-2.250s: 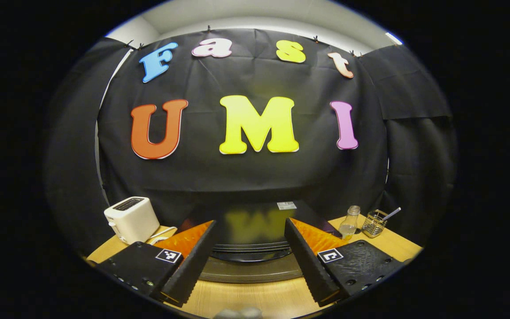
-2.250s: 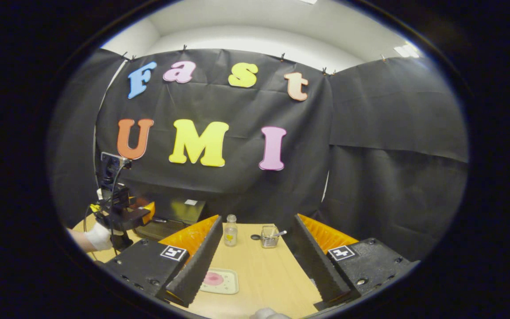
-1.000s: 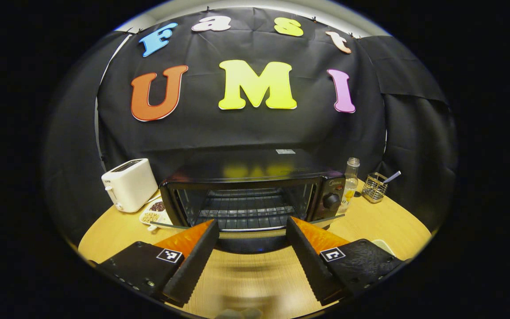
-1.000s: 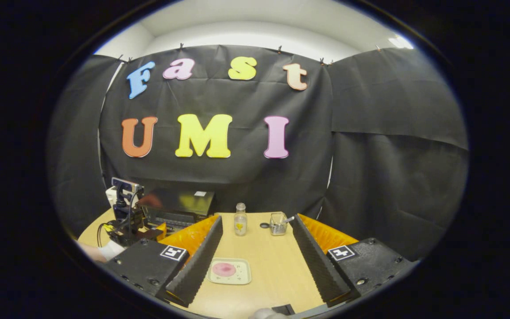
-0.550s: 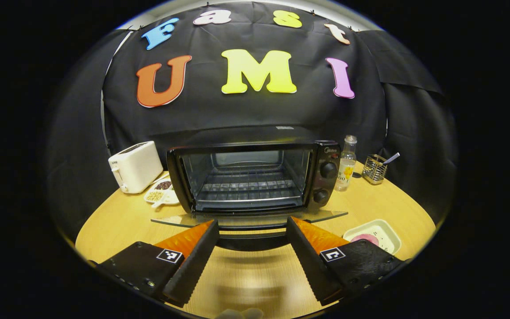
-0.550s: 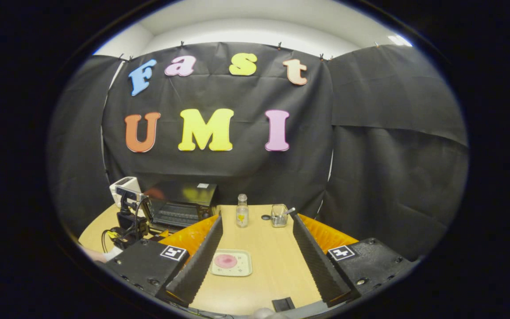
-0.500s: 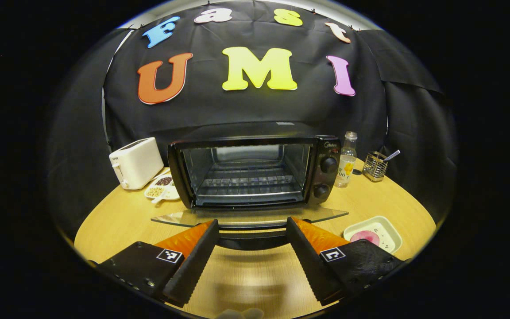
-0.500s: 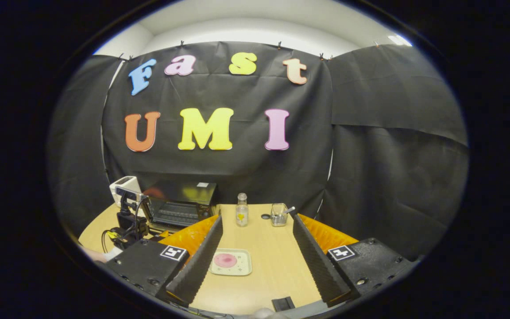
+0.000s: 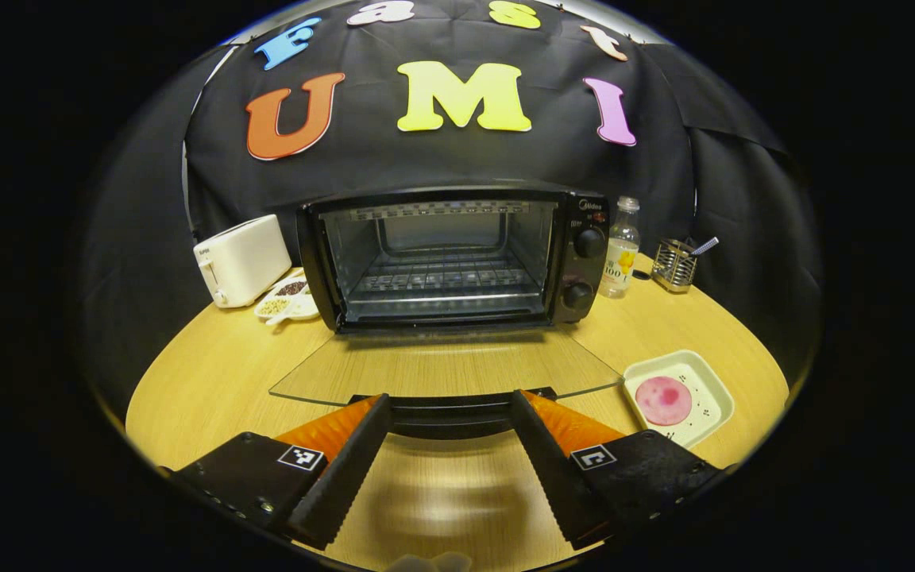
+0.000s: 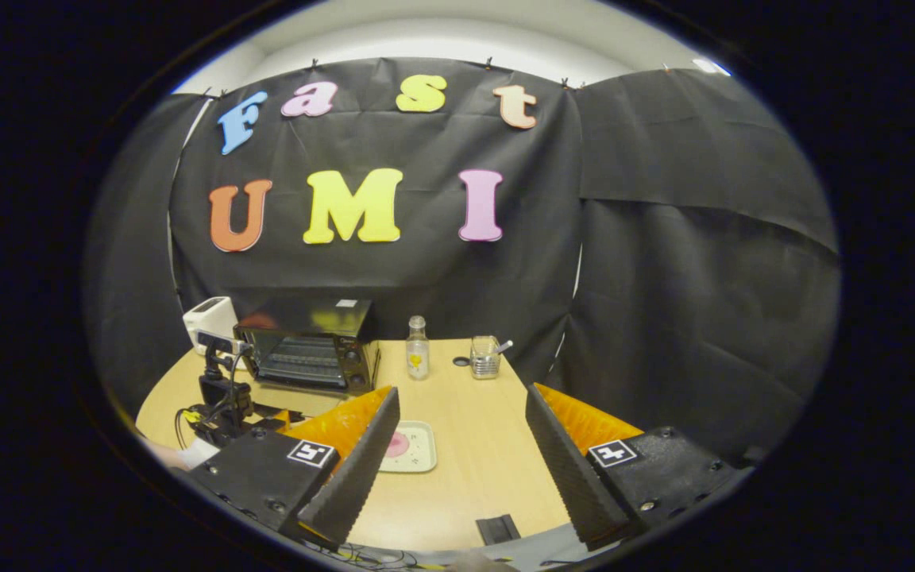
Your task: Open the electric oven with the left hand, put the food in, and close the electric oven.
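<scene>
The boxy black electric oven (image 9: pixel 449 258) stands at the back of the wood-grain bench (image 9: pixel 211 381), its glass door (image 9: pixel 442 373) folded flat and a wire rack inside. The left tool (image 9: pixel 449 437) has its ridged fingers spread, the door's dark handle bar (image 9: pixel 451 413) lying between them. A round pink slice of food (image 9: pixel 662 395) sits in a pale squarish dish (image 9: pixel 708 397) right of the door. The right tool (image 10: pixel 461 457) hovers with fingers apart, holding nothing.

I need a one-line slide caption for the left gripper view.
Toaster oven with glass door lowered flat, left gripper at its handle.
</scene>
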A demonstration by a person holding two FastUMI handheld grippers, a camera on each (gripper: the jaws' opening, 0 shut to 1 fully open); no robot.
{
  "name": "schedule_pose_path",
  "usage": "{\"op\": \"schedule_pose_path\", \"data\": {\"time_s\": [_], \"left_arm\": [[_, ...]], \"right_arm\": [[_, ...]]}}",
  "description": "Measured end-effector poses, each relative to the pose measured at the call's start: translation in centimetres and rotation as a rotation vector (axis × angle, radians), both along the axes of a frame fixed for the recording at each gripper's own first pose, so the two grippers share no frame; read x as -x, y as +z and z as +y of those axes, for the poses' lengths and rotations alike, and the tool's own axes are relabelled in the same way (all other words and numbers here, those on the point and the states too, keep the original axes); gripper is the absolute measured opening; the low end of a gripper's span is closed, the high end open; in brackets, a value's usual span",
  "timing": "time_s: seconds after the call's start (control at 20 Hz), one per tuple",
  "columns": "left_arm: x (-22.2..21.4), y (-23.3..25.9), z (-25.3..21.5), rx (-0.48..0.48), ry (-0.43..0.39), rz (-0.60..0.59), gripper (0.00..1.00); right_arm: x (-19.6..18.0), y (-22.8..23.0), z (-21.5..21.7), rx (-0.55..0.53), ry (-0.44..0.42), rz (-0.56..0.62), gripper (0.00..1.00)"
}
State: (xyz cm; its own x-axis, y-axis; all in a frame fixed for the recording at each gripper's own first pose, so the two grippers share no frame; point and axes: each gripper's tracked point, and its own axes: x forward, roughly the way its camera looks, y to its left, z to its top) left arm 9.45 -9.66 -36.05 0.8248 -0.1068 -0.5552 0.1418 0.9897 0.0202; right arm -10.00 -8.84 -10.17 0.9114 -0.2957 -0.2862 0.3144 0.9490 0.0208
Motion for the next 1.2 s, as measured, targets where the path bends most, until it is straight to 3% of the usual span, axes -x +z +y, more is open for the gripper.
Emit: {"op": "schedule_pose_path", "data": {"time_s": [0.3,0.65,0.9,1.2], "left_arm": [[0.7,-2.9,0.1,0.006,0.01,0.106,0.97],[0.6,-3.0,0.3,0.002,0.005,0.122,0.97],[0.9,0.8,2.0,0.017,0.038,0.026,0.97],[3.9,9.4,4.7,0.004,0.096,-0.092,0.97]], "right_arm": [[-0.4,-2.1,0.0,-0.008,-0.002,0.041,1.0],[-2.3,-5.4,-0.5,-0.031,0.024,0.098,1.0],[-6.2,-10.3,-1.5,-0.063,0.091,0.194,1.0],[-12.4,-18.9,-1.8,-0.17,0.22,0.35,0.97]]}}
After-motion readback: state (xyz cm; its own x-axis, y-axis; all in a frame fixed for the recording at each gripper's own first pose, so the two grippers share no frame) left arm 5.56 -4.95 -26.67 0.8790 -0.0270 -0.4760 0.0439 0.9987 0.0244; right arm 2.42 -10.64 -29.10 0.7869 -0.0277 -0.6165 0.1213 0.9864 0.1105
